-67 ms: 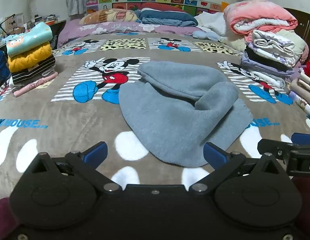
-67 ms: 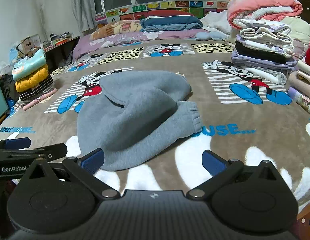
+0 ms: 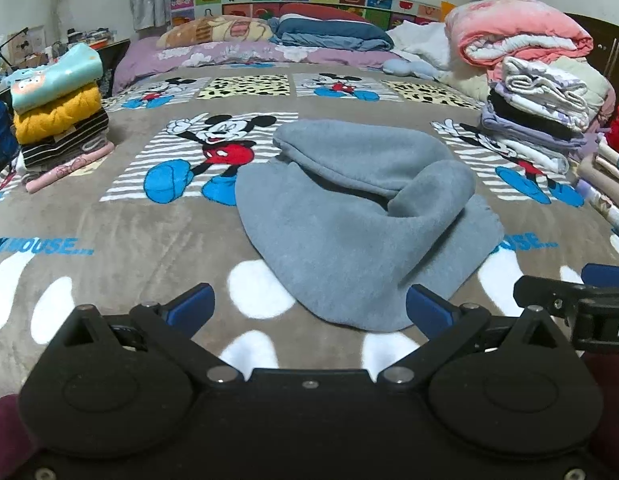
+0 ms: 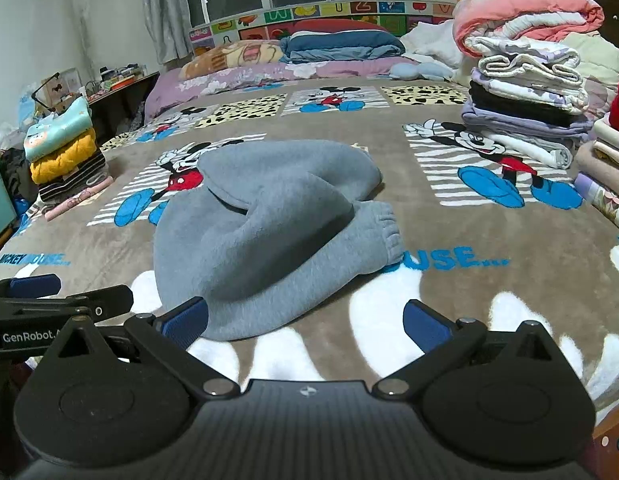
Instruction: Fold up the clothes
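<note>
A grey fleece garment (image 3: 361, 220) lies crumpled in a loose heap in the middle of the bed; it also shows in the right wrist view (image 4: 269, 236), with a ribbed cuff (image 4: 385, 236) at its right side. My left gripper (image 3: 307, 310) is open and empty, just short of the garment's near hem. My right gripper (image 4: 305, 320) is open and empty, near the hem's right part. The right gripper shows at the right edge of the left wrist view (image 3: 581, 300), and the left gripper at the left edge of the right wrist view (image 4: 49, 296).
The bed has a brown Mickey Mouse blanket (image 3: 109, 232). A stack of folded clothes (image 3: 57, 120) stands at the left edge. A taller pile of folded clothes and a pink quilt (image 3: 533, 92) stand at the right. Pillows and bedding (image 3: 309, 36) lie at the headboard.
</note>
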The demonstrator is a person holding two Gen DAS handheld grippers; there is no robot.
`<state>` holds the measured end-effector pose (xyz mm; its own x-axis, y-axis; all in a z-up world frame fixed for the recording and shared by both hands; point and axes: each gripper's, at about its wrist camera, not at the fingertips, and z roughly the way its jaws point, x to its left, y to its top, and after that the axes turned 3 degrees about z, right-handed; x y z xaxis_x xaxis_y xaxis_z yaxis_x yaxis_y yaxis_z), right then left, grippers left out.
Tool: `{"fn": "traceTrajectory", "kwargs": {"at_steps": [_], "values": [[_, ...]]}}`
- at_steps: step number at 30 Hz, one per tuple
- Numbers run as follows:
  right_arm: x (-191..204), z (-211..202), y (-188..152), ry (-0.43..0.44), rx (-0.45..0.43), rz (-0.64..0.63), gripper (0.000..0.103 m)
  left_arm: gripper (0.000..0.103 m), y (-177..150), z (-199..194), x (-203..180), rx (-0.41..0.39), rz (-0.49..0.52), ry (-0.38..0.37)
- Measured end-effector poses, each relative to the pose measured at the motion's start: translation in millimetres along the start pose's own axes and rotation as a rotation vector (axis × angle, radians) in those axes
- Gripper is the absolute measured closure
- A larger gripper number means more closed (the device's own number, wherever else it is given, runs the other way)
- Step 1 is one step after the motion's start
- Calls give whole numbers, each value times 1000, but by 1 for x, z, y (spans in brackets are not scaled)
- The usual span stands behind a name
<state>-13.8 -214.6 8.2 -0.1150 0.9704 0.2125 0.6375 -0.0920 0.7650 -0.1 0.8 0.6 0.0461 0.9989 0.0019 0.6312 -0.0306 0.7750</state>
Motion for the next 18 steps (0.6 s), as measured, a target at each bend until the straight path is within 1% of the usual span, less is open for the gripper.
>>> {"fn": "traceTrajectory", "kwargs": {"at_steps": [2,4,6,9,18], "values": [[0,-1,1,1,3,1,0,0,0,-1,1,3,4,-1],[0,-2,1,3,6,1,0,0,-2,1,-3,4,20,15],[1,-3,1,-2,7,-1,0,0,-4,0,0,-2,10,7],[2,0,-1,-8,11,-3,0,0,-2,3,1,16,1,4],[2,0,-3,-7,21,-8,0,0,-4,2,1,14,7,1]]}}
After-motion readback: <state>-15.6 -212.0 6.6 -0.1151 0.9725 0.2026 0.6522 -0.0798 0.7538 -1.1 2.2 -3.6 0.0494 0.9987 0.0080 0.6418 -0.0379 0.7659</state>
